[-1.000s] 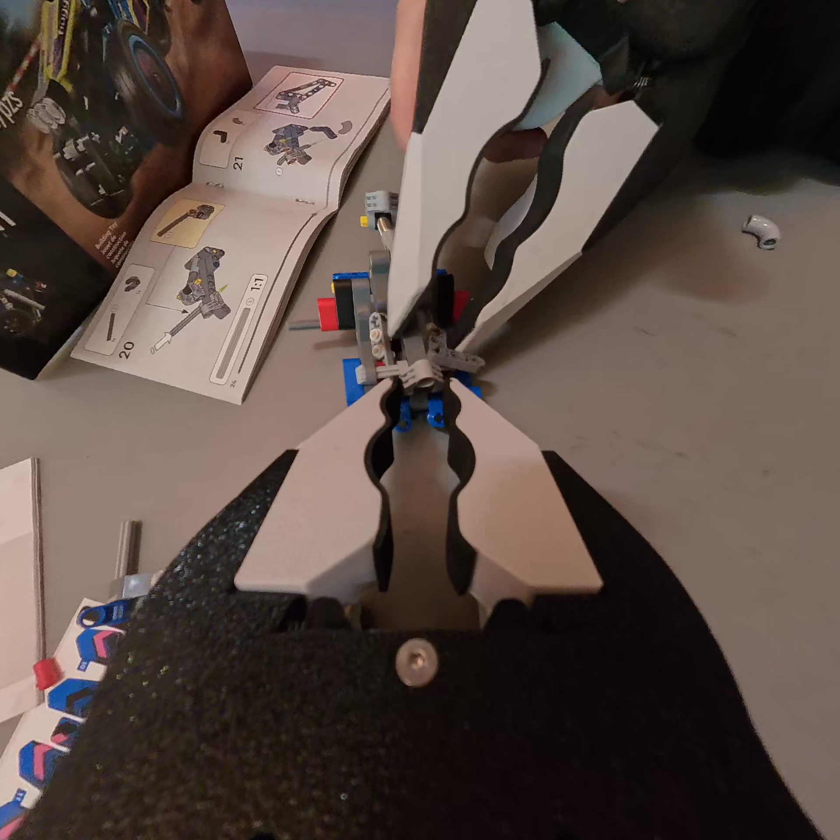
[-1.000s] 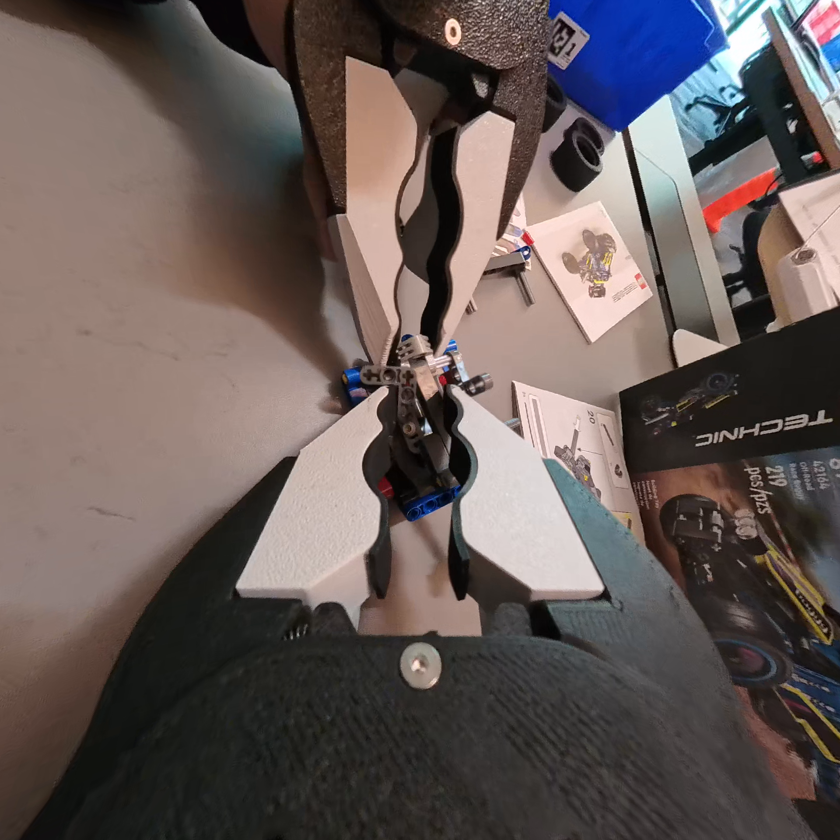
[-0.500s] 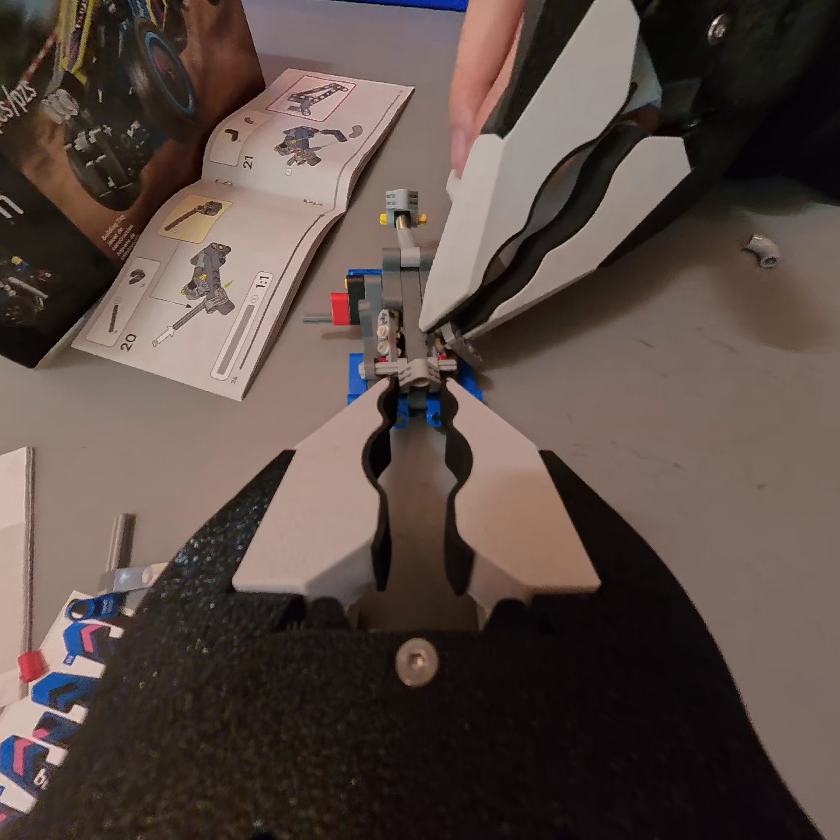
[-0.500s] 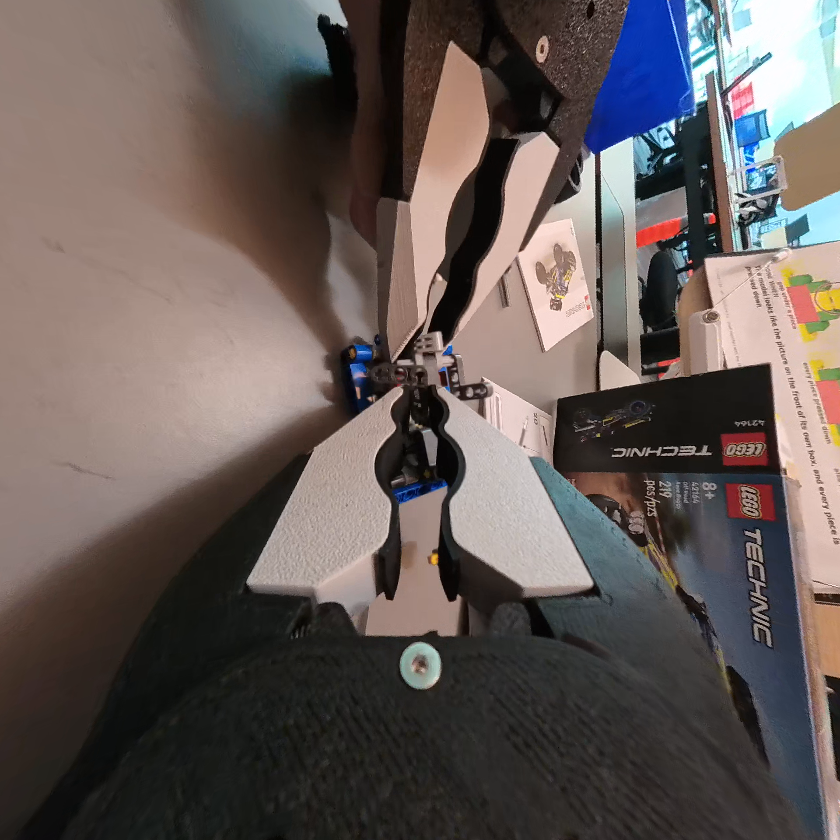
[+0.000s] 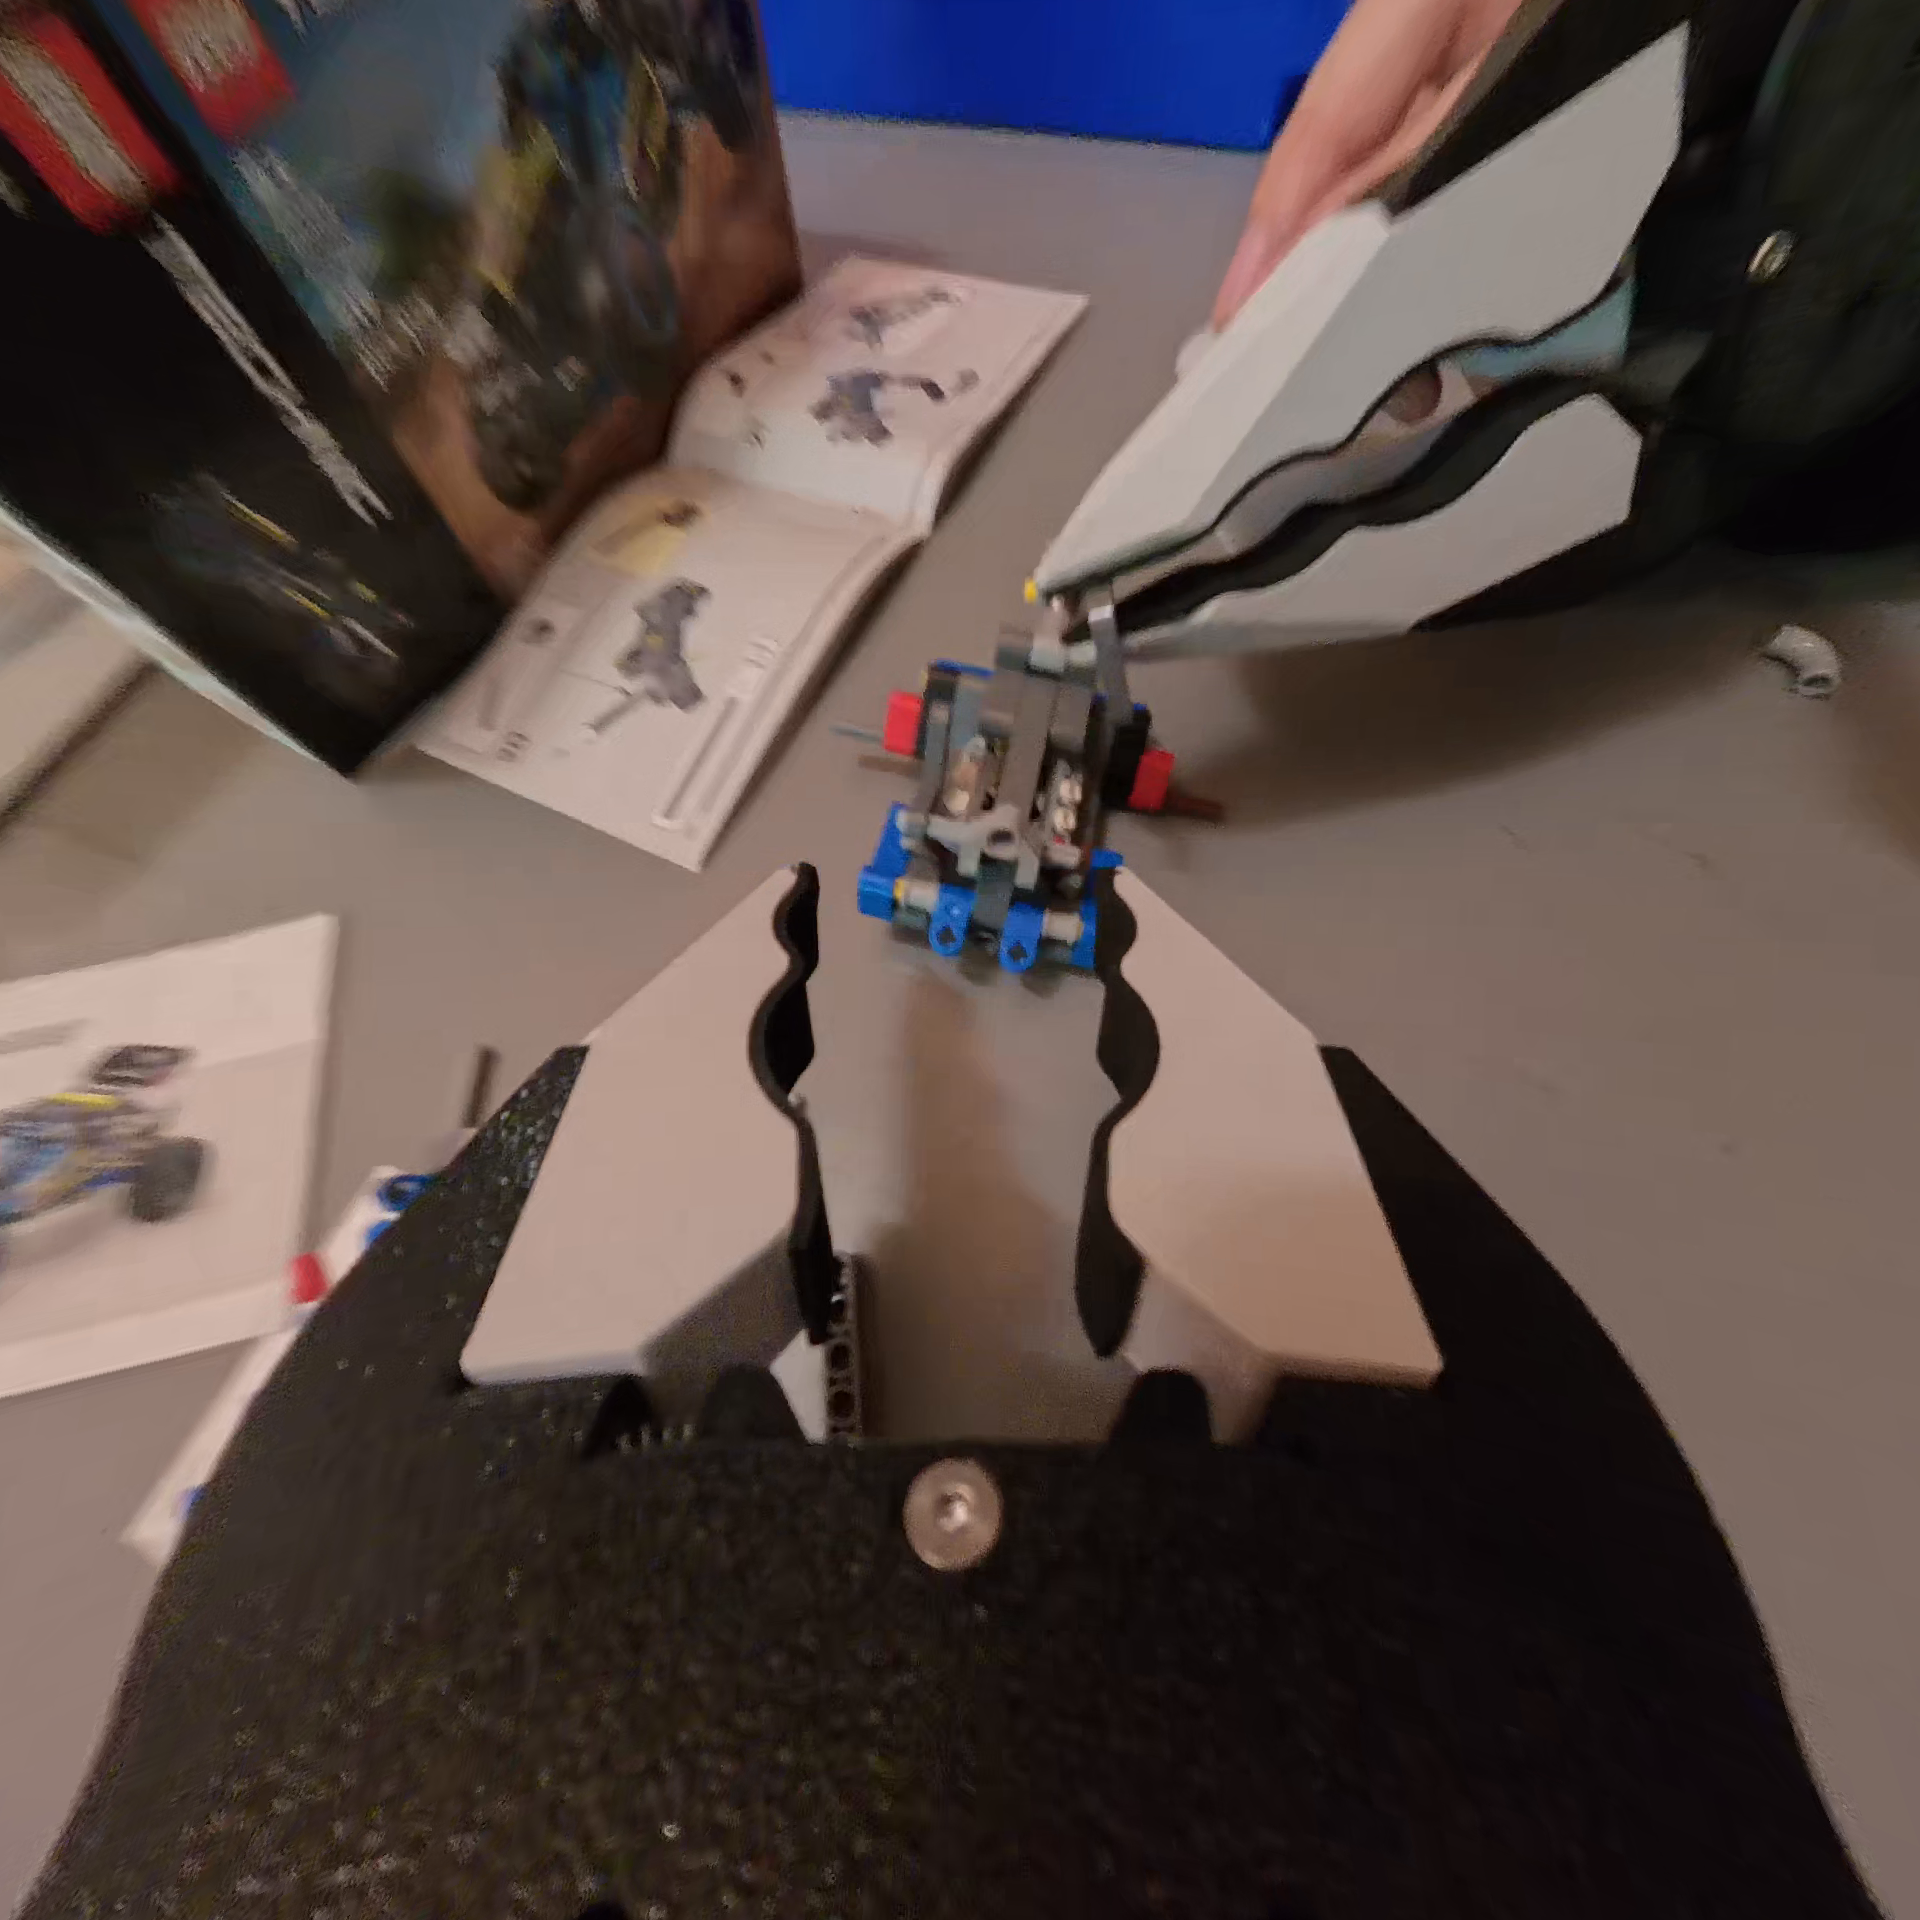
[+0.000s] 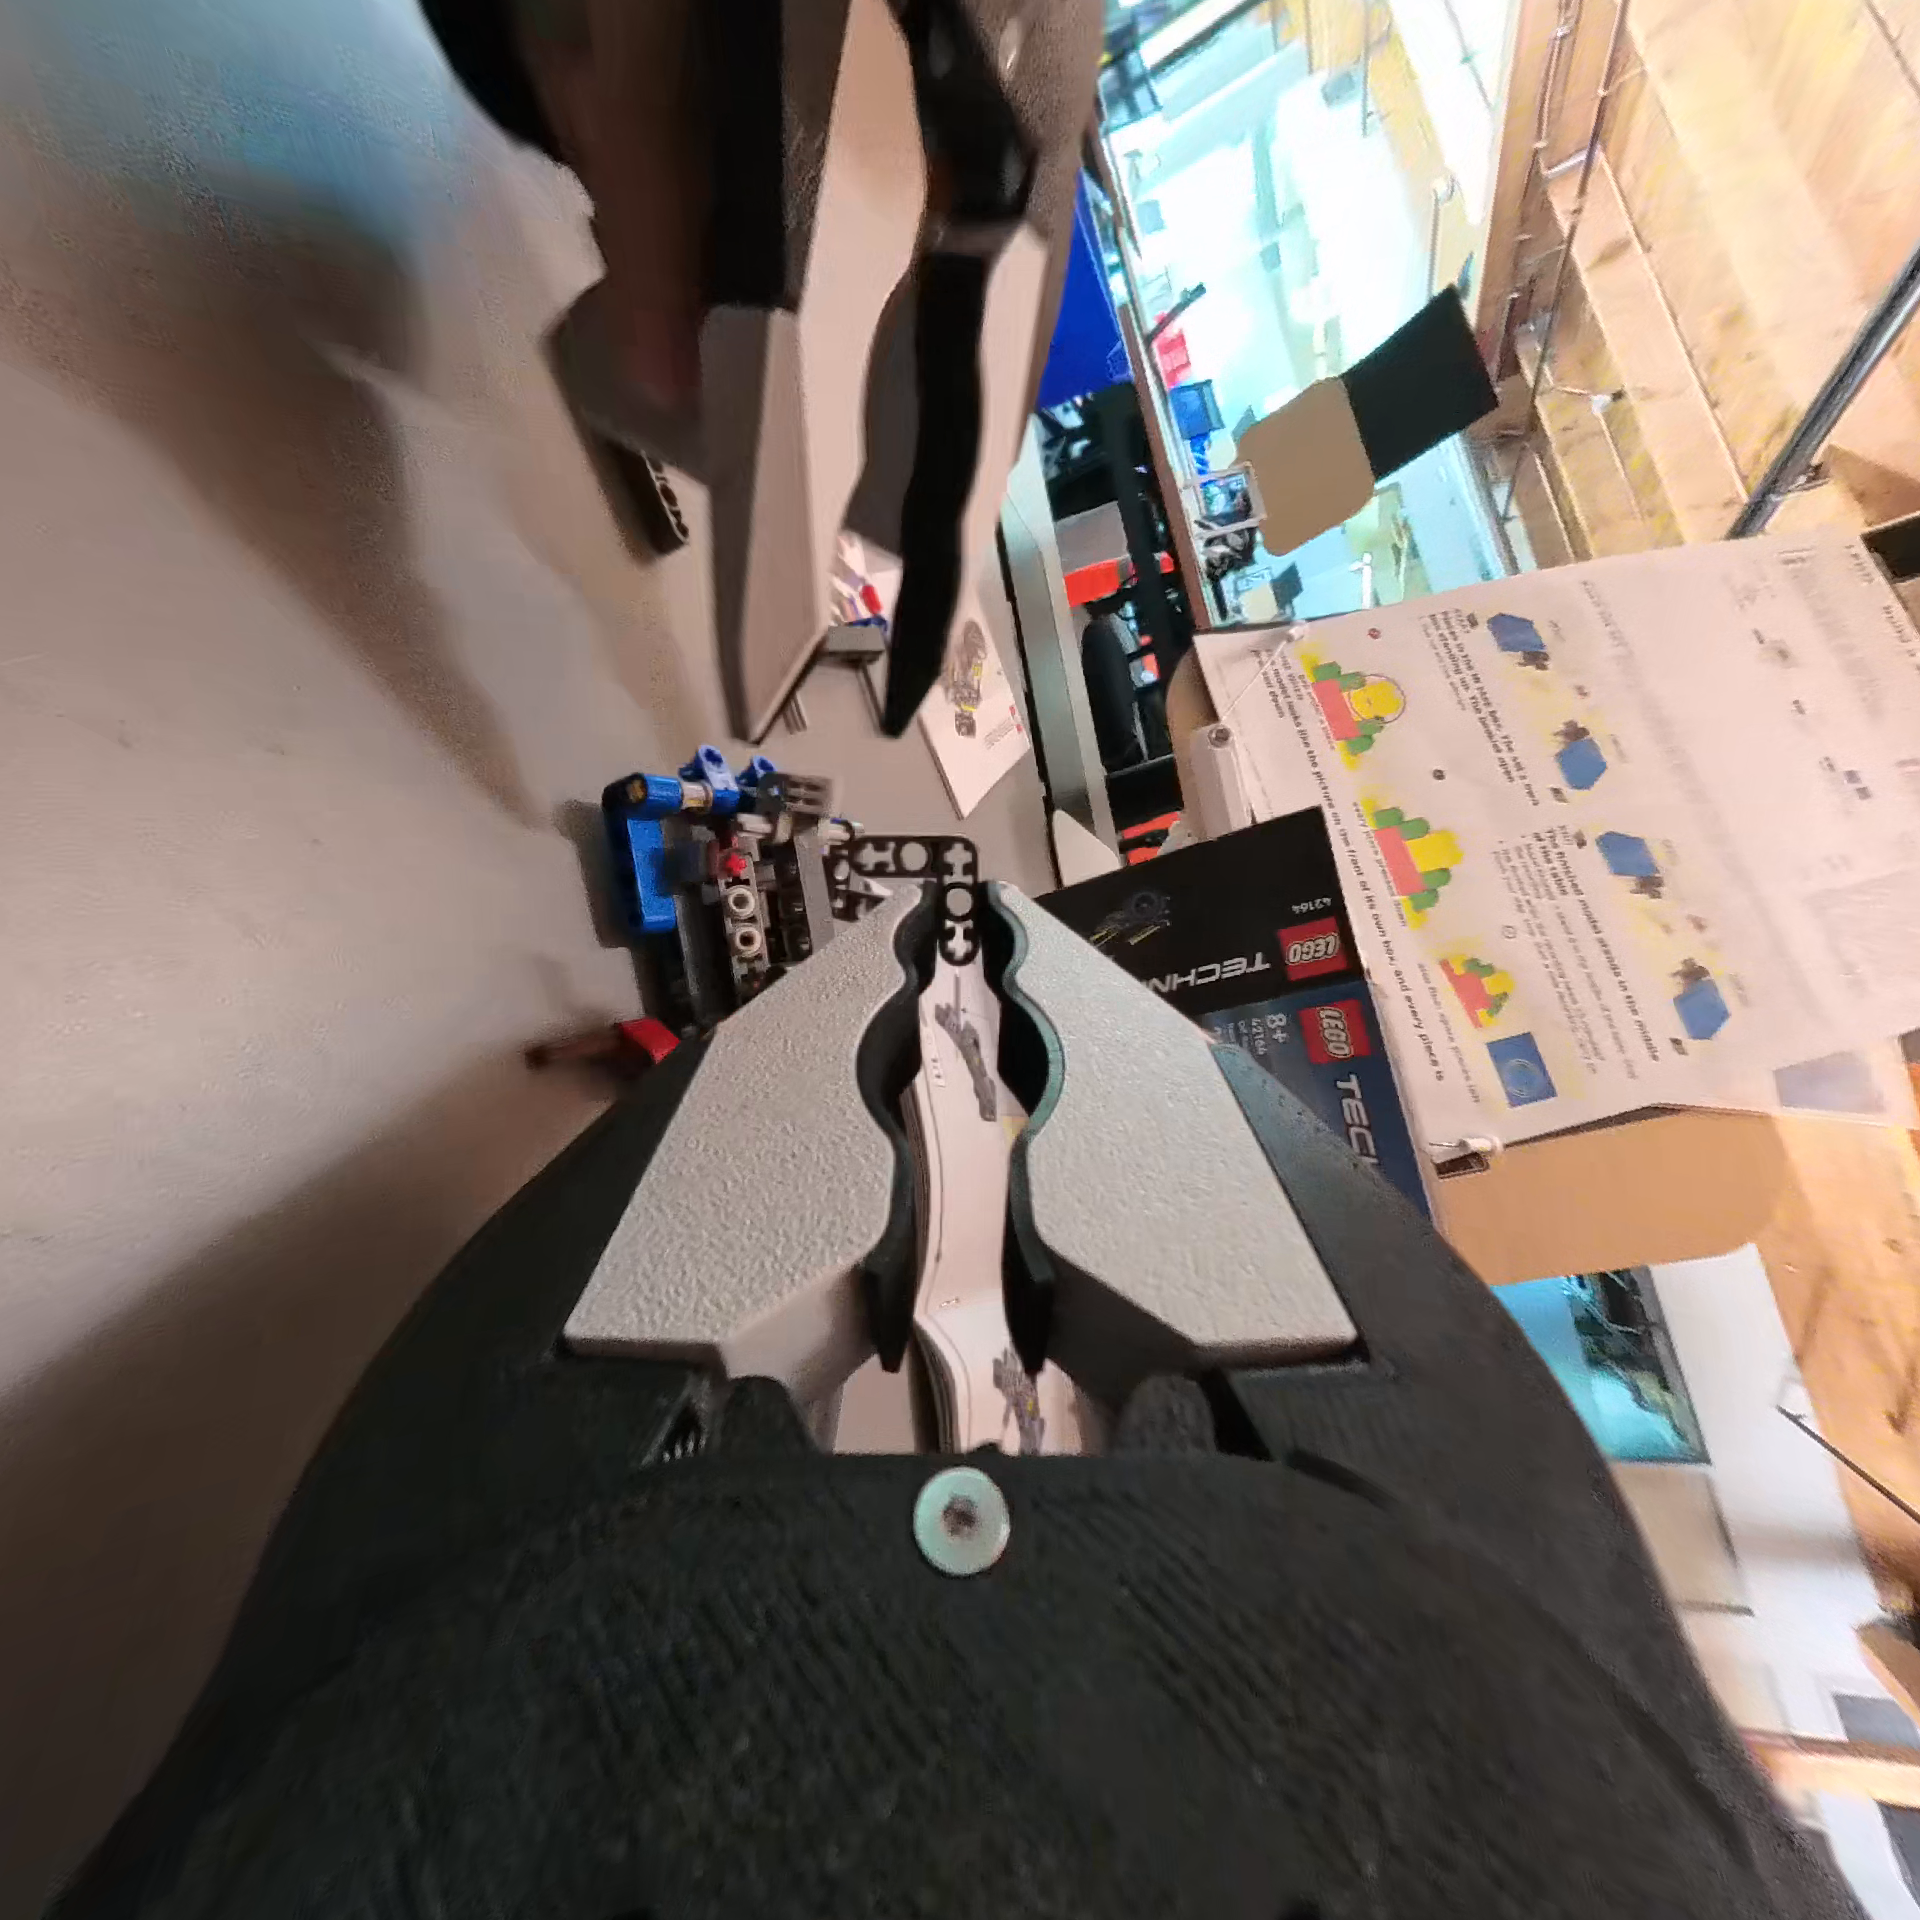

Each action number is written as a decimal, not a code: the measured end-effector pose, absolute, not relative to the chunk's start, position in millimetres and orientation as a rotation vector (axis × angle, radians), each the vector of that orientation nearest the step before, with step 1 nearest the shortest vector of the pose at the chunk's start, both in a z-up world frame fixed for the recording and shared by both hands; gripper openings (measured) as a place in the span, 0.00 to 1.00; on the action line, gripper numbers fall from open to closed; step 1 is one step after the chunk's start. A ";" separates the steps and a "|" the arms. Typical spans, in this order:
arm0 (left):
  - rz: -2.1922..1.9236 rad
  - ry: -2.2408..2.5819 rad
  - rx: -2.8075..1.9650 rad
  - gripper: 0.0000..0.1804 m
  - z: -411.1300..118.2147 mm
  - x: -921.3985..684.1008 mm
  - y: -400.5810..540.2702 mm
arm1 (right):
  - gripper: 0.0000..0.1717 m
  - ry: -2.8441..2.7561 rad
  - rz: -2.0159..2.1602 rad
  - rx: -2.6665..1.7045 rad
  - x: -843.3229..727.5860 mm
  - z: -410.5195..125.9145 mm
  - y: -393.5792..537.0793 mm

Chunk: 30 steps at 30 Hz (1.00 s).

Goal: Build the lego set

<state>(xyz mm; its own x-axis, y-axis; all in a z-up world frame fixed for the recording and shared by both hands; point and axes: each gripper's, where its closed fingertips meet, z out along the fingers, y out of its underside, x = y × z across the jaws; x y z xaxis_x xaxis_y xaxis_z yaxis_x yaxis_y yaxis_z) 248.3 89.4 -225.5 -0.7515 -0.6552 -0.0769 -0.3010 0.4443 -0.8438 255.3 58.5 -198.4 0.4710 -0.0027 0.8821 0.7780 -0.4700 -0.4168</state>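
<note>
Fingers of the left gripper [image 5: 961, 904] stand wide apart, gripping nothing, with the brick model [image 5: 1013, 800] just ahead of their tips on the grey table [image 5: 1507, 1039]. Ahead, the right gripper [image 6: 958, 914] pinches a thin black L-shaped beam [image 6: 940, 883] beside the model. Held only by one leg, the beam could probably twist or slip.

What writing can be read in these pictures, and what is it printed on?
I don't copy out writing, but these things carry it:
Toy box, black and blue: logos, large lettering and numbers, sharp in the right wrist view.
Printed sheet: small lines of text beside coloured drawings.
Open booklet: page numbers, blurred.
Closed booklet: too blurred to read.
</note>
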 end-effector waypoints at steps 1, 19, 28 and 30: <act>-1.224 2.277 -0.770 0.26 -215.9 246.8 89.0 | 0.02 -0.648 -1.116 -1.818 255.6 -197.2 59.1; -1.010 2.074 -0.277 0.00 -195.3 237.8 60.2 | 0.07 -0.543 -0.735 -1.867 240.1 -199.4 57.7; -0.341 1.569 0.273 0.00 -169.0 236.7 49.6 | 0.18 0.044 0.312 -1.765 232.9 -176.9 40.7; -0.278 1.492 0.353 0.00 -165.7 232.8 41.0 | 0.15 0.134 0.574 -1.682 225.4 -175.4 38.6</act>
